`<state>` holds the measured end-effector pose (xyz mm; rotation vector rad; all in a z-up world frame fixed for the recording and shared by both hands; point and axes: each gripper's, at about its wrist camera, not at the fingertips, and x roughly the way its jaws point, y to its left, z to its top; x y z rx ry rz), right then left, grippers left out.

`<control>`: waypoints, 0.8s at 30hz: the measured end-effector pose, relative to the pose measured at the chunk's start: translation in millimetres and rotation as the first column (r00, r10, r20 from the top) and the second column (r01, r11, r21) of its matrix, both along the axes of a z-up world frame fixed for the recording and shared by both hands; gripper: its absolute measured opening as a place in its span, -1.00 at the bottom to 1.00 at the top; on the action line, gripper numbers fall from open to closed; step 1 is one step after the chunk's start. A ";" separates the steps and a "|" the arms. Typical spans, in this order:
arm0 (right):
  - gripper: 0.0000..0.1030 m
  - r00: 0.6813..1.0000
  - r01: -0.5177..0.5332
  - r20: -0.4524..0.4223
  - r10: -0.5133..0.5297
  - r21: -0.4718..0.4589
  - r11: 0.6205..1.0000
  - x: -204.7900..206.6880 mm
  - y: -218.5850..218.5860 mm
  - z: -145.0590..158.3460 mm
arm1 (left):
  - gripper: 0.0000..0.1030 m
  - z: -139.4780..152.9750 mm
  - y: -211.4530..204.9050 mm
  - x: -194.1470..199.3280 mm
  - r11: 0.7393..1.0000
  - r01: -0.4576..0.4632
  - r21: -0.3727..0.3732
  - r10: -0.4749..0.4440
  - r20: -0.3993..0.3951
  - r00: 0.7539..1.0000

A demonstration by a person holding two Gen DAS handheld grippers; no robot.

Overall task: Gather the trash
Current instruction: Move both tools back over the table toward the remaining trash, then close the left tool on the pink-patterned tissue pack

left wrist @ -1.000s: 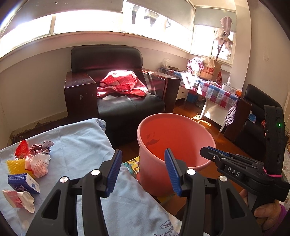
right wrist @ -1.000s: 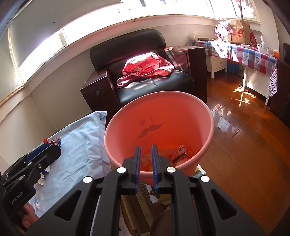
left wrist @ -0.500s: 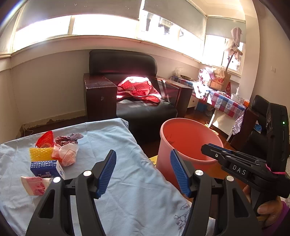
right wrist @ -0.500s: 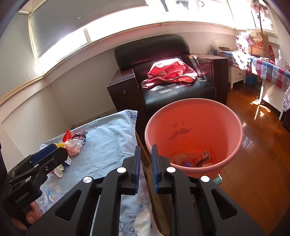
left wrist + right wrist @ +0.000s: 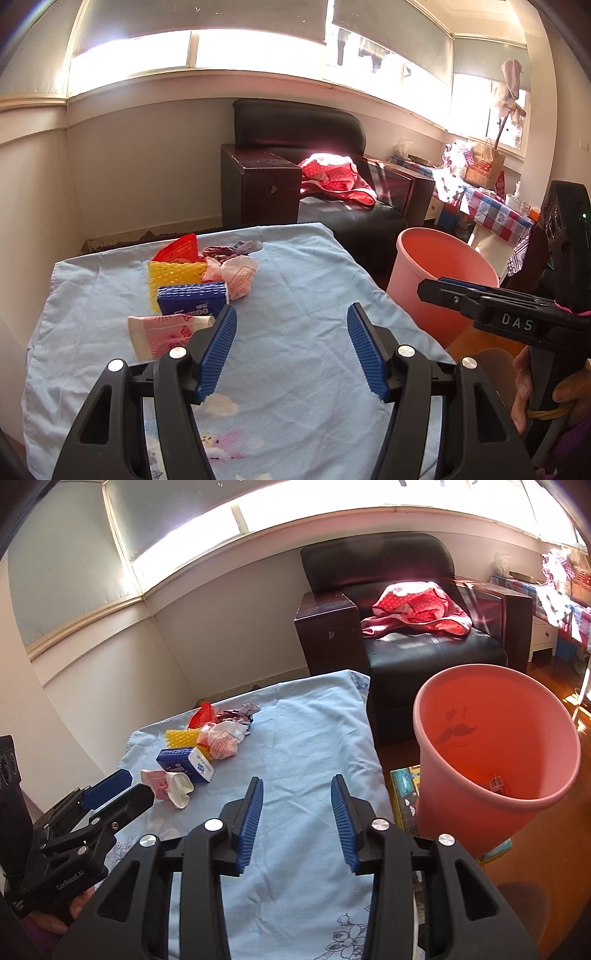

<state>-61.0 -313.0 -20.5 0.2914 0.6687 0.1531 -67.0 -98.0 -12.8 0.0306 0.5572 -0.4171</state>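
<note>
With some trash already in the pink bucket (image 5: 495,753) off the table's right edge, we face the trash pile (image 5: 199,280) near its far left corner, left gripper (image 5: 291,350) wide open, right gripper (image 5: 297,823) just opened partway, both empty, ready to reach and grasp.

The left claw (image 5: 291,347) hides part of the pink wrapper (image 5: 162,334) behind its left finger; the wrapper's print is too small to read. The blue packet (image 5: 192,300) covers the lower part of the yellow mesh piece (image 5: 173,275). Deep in the pink bin (image 5: 495,753) only a scrap with a barcode shows, the rest cut off by its near rim. The tabletop (image 5: 303,738) itself is hidden under blue cloth, its near end cut off by the picture's edge
</note>
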 end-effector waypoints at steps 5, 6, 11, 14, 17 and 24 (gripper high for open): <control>-0.24 0.998 -0.054 -0.012 0.054 0.006 0.999 6.1 20.3 -1.3 | 0.19 -9.7 41.3 4.6 0.998 -0.068 0.015 0.069 -0.014 0.998; -0.24 0.998 -0.062 -0.015 0.063 0.009 0.998 7.3 23.7 -1.8 | 0.20 -11.6 50.0 5.9 0.997 -0.081 0.019 0.082 -0.016 0.997; -0.24 0.994 -0.109 -0.004 0.109 0.013 0.994 13.6 42.2 -1.1 | 0.20 -13.8 83.8 22.3 0.992 -0.120 0.038 0.121 -0.024 0.992; -0.24 0.991 -0.133 0.004 0.133 0.007 0.991 16.9 52.1 1.1 | 0.20 -17.6 97.9 34.5 0.992 -0.112 0.050 0.114 -0.032 0.993; -0.24 0.988 -0.152 0.005 0.152 -0.004 0.988 21.1 61.3 2.2 | 0.20 -25.6 106.5 50.8 0.994 -0.088 0.068 0.092 -0.064 0.994; -0.24 0.986 -0.166 -0.012 0.166 -0.020 0.986 30.9 71.8 -0.2 | 0.20 -41.2 108.1 81.1 0.996 -0.027 0.090 0.039 -0.135 0.990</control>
